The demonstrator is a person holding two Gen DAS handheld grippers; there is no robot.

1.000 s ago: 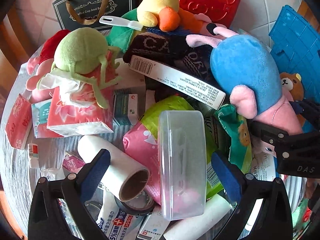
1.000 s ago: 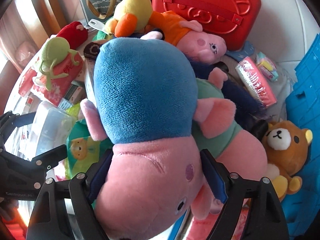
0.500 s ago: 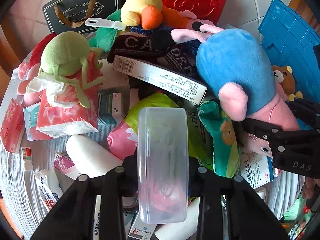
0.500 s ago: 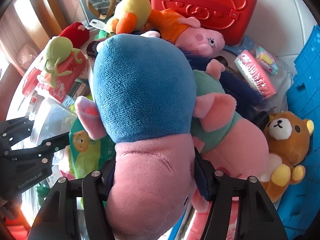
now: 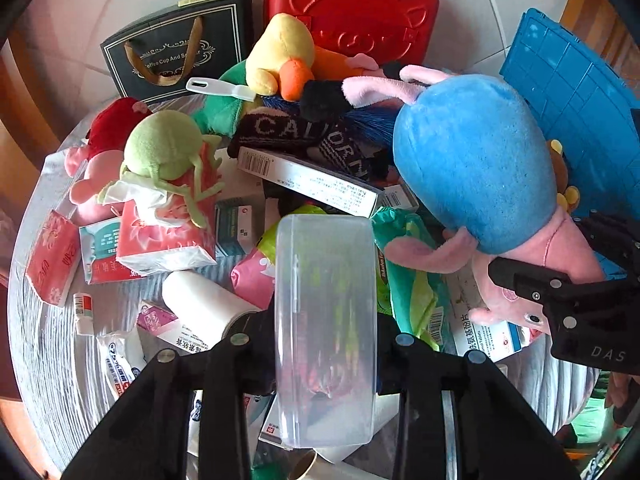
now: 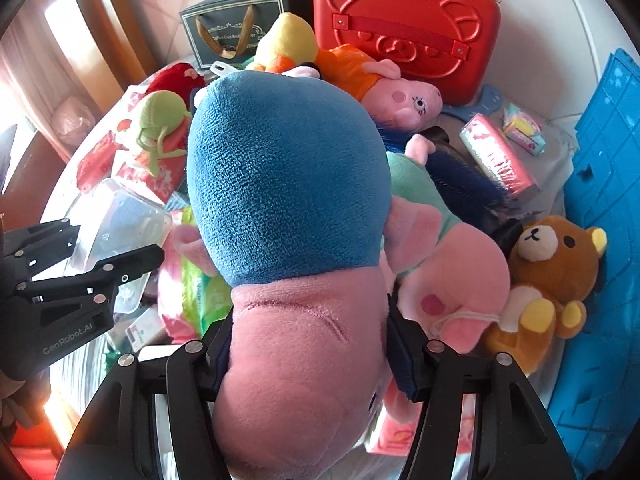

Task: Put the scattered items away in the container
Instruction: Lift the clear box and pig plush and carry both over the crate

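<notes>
While the blue crate at the right edge of the right wrist view shows only its ribbed plastic and nothing inside, the red bear-faced case at the top stands closed. Low in the left wrist view, the left gripper is clamped narrowly on a clear plastic box in the centre, above the clutter. The right gripper squeezes the pink head of a blue-bodied pig plush, filling the middle of its view.
</notes>
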